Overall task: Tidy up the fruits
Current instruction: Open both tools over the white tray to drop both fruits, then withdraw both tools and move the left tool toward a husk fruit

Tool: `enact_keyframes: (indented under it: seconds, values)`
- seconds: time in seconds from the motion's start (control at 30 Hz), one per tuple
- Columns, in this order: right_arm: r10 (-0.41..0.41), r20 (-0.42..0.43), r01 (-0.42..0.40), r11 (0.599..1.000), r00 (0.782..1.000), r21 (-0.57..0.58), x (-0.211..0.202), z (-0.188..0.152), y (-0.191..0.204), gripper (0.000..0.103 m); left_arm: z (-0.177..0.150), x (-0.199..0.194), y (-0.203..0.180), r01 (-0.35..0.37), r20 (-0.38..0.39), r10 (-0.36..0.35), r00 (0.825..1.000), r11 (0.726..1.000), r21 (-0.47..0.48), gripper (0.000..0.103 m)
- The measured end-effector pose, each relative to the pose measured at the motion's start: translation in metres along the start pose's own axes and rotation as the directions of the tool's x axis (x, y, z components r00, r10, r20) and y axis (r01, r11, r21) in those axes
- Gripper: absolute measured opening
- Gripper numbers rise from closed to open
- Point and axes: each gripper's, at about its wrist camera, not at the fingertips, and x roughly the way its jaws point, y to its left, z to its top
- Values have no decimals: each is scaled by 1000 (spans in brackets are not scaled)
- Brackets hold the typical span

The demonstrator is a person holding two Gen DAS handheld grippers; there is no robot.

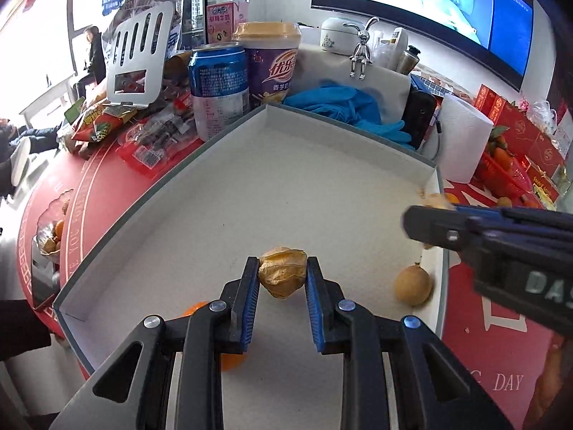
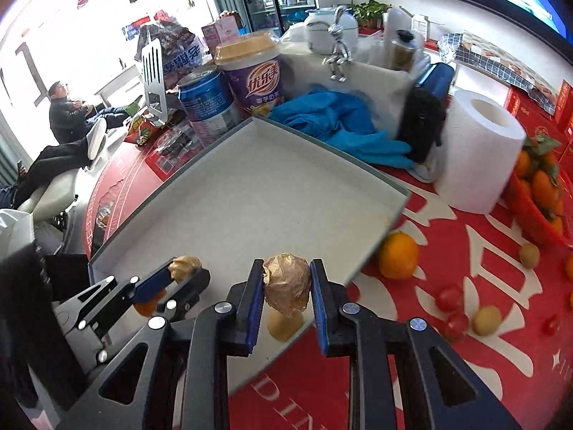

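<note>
You hold a papery husked fruit [image 1: 283,275] pinched in your left gripper [image 1: 282,272] and another husked fruit [image 2: 287,284] clamped in your right gripper [image 2: 286,286], both over the tray [image 1: 229,165], apparently ready to be dropped in.

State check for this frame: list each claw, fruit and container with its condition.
Left claw: shut on a husked fruit, over the tray.
Right claw: shut on a second husked fruit, over the tray's near edge.
Tray: open, mostly bare.
Round tan fruit: resting in the tray.
Orange: on the tablecloth, outside the tray.
</note>
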Motion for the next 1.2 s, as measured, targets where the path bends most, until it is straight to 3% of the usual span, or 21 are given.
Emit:
enact_keyframes:
  seconds: [0.07, 0.13, 0.2, 0.23, 0.27, 0.37, 0.5, 0.57, 0.67, 0.8, 0.87, 0.97, 1.03, 1.1, 1.2]
  values:
    - [4, -17, -4, 1000, 1000, -7, 4, 0, 1, 25, 0, -1, -1, -11, 4, 11, 1000, 1000, 3, 30]
    - [20, -41, -20, 1000, 999, -4, 11, 2, 2, 30, 0, -3, -1, -11, 12, 11, 1000, 1000, 2, 41]
    - [32, -37, -32, 999, 999, 7, 10, 4, 0, 63, 0, -9, -2, -8, 33, 8, 999, 1000, 8, 74]
    - [40, -20, -40, 999, 999, 15, 6, 4, -2, 92, 0, -13, -2, -18, 46, 17, 999, 1000, 10, 80]
    - [43, 0, -43, 999, 999, 24, -1, 5, -4, 102, -1, -19, -3, -35, 71, 34, 997, 999, 13, 83]
    - [36, 58, -38, 999, 998, 35, -29, 3, -13, 102, 0, -33, -13, -42, 92, 36, 995, 997, 60, 83]
    - [-41, 113, 28, 993, 993, 117, -64, -17, -48, 102, -1, -55, -42, 48, 101, -61, 993, 990, 133, 83]
    - [-97, 106, 74, 976, 990, 203, -76, -36, -76, 102, -7, -61, -69, 109, 69, -126, 990, 973, 205, 83]
    - [-183, 70, 150, 931, 981, 332, -89, -75, -123, 102, -24, -59, -110, 178, -7, -184, 983, 941, 289, 84]
    - [-283, -14, 258, 855, 959, 450, -100, -126, -173, 102, -48, -37, -155, 187, -98, -163, 982, 920, 343, 84]
    - [-317, -44, 298, 824, 947, 482, -103, -147, -191, 102, -56, -26, -167, 182, -132, -144, 981, 920, 347, 84]
    - [-367, -76, 356, 796, 927, 490, -103, -166, -208, 103, -58, -22, -175, 168, -112, -139, 984, 929, 328, 85]
    - [-416, -71, 400, 792, 906, 461, -102, -170, -209, 102, -56, -21, -177, 158, -103, -131, 986, 932, 326, 87]
    - [-454, -72, 439, 792, 888, 424, -101, -171, -207, 102, -55, -17, -174, 140, -89, -118, 989, 941, 307, 97]
    - [-474, -34, 446, 798, 880, 404, -97, -173, -203, 103, -54, -11, -167, 160, -120, -133, 984, 955, 248, 102]
